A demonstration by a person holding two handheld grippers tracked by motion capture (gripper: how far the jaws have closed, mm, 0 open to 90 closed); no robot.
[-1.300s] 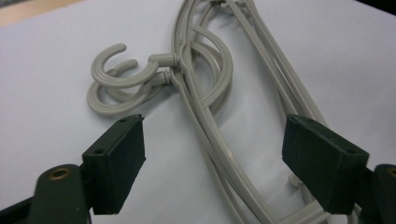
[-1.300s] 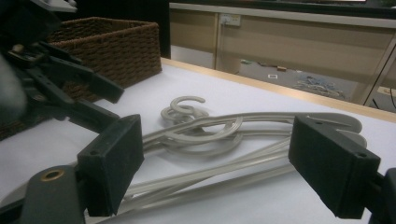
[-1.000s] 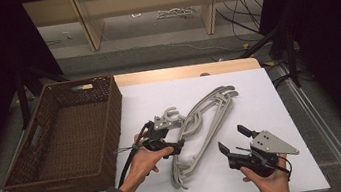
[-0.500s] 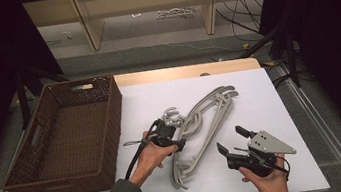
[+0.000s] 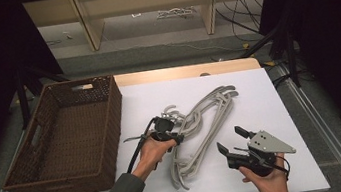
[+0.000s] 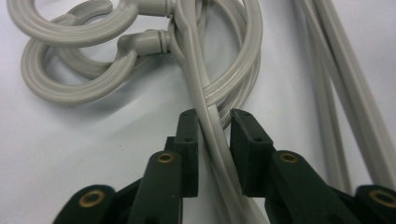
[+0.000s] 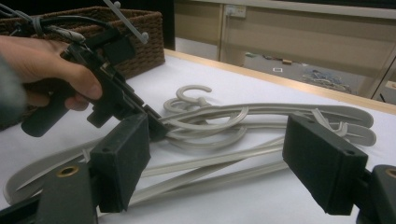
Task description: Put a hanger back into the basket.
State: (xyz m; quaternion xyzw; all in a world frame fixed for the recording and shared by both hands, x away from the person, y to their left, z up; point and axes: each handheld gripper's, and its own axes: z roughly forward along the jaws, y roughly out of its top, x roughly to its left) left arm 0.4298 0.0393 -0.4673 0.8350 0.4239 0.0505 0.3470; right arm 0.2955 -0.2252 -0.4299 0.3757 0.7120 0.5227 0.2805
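left jaws closing on a hanger arm

hangers: a tangled grey pile mid-mat, hooks bunched at the pile's 10 o'clock end, arms fanning toward 1 o'clock and down toward 6. in the left gripper view the hooks sit at 11 o'clock, and one curved arm runs down between the two black jaws.

left gripper: nosed into the pile just below the hooks. its jaws have just been closing; a second ago they stood wide and short of the pile, half a second ago partly in. now the arm lies between the pads, the left pad looks to be touching it, a thin gap shows at the right pad. cannot call it a firm pinch yet. the hand has also slid from 9 o'clock in toward the pile since the earliest picture.

right gripper: jaws wide apart, nothing between them, held above the mat at the pile's 4 o'clock, apart from the hangers. no change across the three high views.

basket: wicker, nothing seen inside, at 9 o'clock of the pile, just off the mat edge.

reading: the grasp is the step in hand, nearly made. judgement: the arms interlock, so a lift may drag neighbours along; the right gripper is placed to pin or peel them. the basket looks the likely drop point.
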